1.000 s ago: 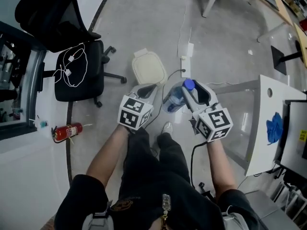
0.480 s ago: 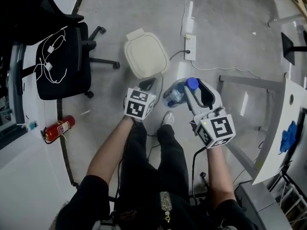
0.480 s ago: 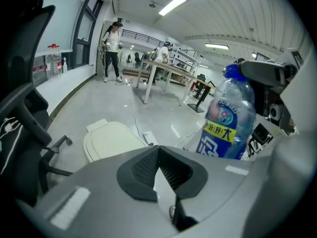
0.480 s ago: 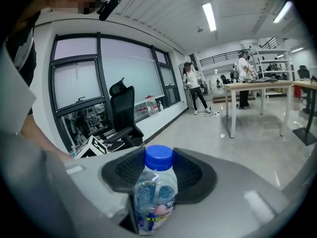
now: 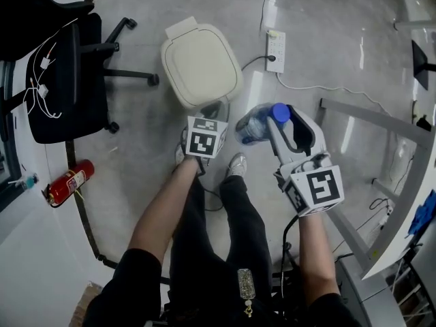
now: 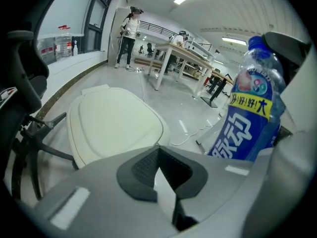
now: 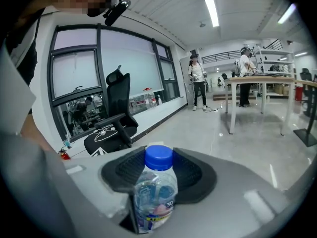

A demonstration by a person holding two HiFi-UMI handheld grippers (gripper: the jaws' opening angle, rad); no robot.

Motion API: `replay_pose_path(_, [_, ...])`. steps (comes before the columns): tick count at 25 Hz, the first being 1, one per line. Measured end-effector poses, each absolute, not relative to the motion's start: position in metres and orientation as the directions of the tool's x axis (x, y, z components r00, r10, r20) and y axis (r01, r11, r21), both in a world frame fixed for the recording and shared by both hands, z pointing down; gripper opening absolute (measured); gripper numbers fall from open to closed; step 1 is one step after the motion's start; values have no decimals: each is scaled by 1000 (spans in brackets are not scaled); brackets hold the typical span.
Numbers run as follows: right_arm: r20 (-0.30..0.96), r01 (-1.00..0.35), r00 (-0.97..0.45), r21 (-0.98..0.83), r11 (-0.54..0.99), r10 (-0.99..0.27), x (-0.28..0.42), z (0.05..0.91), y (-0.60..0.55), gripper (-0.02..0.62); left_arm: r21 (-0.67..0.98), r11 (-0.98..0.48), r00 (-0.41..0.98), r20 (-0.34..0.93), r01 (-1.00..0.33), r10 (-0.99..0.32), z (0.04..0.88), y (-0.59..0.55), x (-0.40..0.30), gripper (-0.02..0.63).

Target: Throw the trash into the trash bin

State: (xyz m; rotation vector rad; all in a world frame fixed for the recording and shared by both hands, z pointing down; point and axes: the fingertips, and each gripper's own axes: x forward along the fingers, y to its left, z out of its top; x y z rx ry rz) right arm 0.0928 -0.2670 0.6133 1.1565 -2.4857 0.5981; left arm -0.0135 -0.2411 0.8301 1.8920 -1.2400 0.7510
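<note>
Your right tool (image 7: 159,172) is clamped on the bottle (image 5: 253,126) near its blue-capped end. That keeps the trash secure, out in front and just beside your left tool (image 6: 159,163). The left tool has its jaws together with nothing between them. It points down at the trash bin (image 5: 201,63), which stands closed on the floor just ahead of its tips. That empty tool looks placed to open the bin before the bottle goes in.

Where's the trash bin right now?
Head view, upper centre: the trash bin, lid closed, sits on the floor just beyond the left gripper, between the office chair and the power strip.
</note>
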Motion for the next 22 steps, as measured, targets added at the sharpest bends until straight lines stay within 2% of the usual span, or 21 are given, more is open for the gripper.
replay_pose_path(7, [438, -794, -603, -244, 557, -667, 95, 621, -285, 176, 177, -281, 295, 834, -943, -466, 850, -242, -12, 6])
replay_pose_path(16, [419, -809, -583, -223, 544, -696, 98, 611, -296, 176, 202, -290, 313, 854, -935, -415, 855, -238, -10, 6])
replay_pose_path(19, [419, -815, -573, -200, 544, -705, 97, 606, -297, 176, 168, -301, 292, 853, -939, -434, 853, -238, -10, 5])
replay_pose_path(22, [404, -814, -576, -206, 543, -710, 92, 600, -296, 176, 202, -286, 315, 844, -937, -435, 851, -239, -15, 6])
